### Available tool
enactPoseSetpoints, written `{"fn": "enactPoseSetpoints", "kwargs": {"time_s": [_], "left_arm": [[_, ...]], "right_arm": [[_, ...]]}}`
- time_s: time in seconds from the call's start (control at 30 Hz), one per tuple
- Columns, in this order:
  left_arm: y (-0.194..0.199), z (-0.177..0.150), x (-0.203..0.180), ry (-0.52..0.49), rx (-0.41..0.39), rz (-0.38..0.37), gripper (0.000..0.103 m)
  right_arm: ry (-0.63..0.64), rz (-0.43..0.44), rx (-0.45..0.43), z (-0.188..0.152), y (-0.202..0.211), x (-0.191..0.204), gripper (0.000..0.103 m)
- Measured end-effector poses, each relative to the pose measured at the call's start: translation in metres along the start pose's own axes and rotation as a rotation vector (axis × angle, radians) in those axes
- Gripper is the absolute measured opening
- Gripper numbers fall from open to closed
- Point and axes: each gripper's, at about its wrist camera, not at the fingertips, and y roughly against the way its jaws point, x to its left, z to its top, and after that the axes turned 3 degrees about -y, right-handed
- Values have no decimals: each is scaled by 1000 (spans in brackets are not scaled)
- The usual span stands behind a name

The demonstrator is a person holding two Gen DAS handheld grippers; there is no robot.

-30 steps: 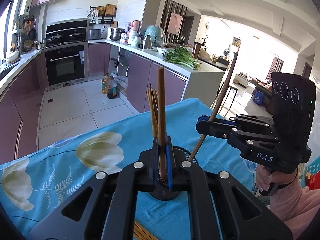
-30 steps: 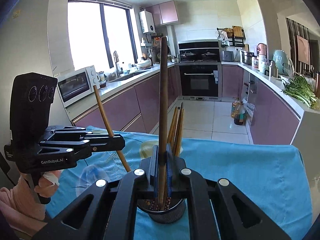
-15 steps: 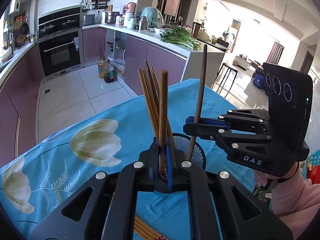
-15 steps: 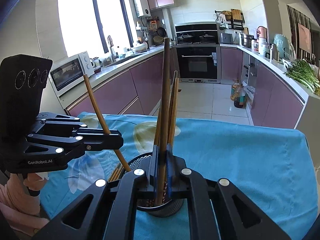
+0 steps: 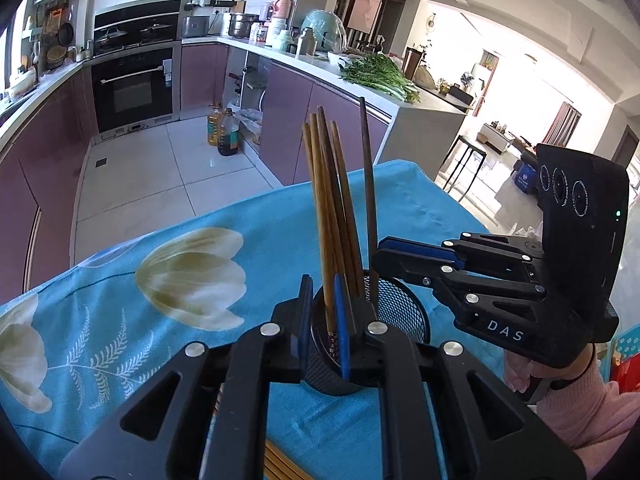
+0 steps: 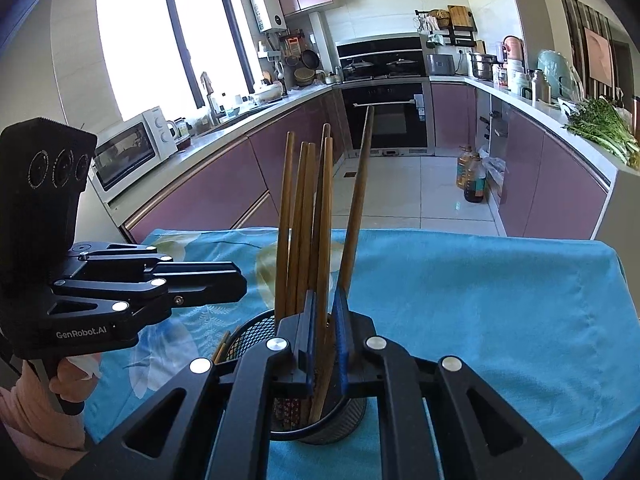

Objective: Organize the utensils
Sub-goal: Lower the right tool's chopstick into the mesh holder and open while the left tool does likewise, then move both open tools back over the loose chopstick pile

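Both tools are over the black mesh cup [image 5: 400, 312], which stands on the blue flowered tablecloth [image 5: 120, 280] near the table's front edge. The left gripper [image 5: 323, 292] has a light wooden chopstick [image 5: 318, 200] between its blue pads. But look at that gap: the jaws stand slightly apart, wider than the stick, so nothing is pinched. The chopstick stands in the cup on its own, leaning in with the rest of the bundle [image 5: 340, 184].

It's the same story from the other side. The right gripper [image 6: 325, 304] comes in from the right with the dark chopstick [image 6: 360, 184] running down between its pads. Those jaws are parted a little too, and the stick's foot is inside the cup, its top tipping to the far right.

More chopsticks [image 5: 280, 464] lie flat on the cloth at the near edge, just under the left tool. They look like the next job.

Those sticks should be feather-light, stiff and smooth, so they are likely to roll or swivel in a loose pinch. A firm hold near the middle or the thicker end seems best, lifting one end first. The cup looks light and could tip if a stick snags its rim.
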Motion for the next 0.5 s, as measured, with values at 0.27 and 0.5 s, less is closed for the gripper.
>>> {"fn": "enactPoseSetpoints", "kwargs": {"time_s": [0.27, 0.5], "left_arm": [[39, -26, 12, 53, -112, 55, 28], [76, -58, 22, 82, -188, 185, 49]], "right_arm": [[5, 38, -42, -4, 19, 5, 16], [83, 129, -90, -14, 51, 35, 30]]}}
